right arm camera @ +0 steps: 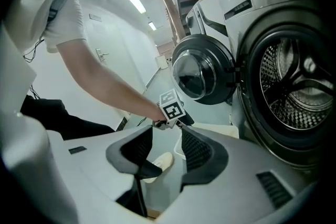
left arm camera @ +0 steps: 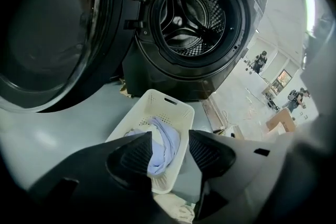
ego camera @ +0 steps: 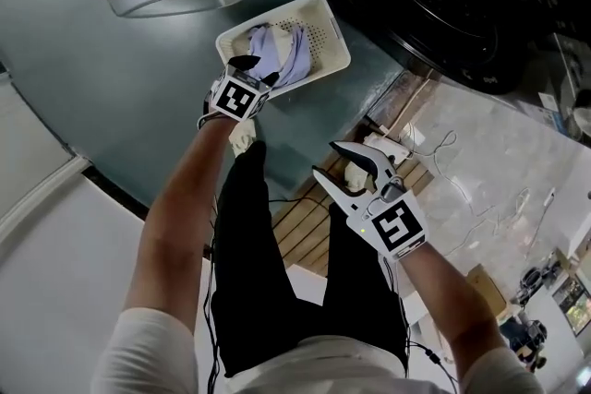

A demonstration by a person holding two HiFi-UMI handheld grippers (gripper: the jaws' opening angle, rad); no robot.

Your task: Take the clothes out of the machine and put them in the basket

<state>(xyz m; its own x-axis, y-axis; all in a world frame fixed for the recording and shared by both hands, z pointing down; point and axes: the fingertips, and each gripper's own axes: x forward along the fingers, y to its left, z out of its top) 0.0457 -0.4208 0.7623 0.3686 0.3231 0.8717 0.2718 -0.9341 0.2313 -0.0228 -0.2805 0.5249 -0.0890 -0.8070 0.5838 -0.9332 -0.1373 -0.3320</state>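
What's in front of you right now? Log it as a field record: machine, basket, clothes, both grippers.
Machine: dark front-loading washing machine, round glass door swung open
Drum: steel drum, no clothes visible inside
Basket: cream perforated plastic basket on the grey floor in front of the machine
Clothes: pale lilac garment lying in the basket
Left hand: left gripper above the basket, jaws apart, holding nothing
Right hand: right gripper apart from the basket, jaws apart, empty
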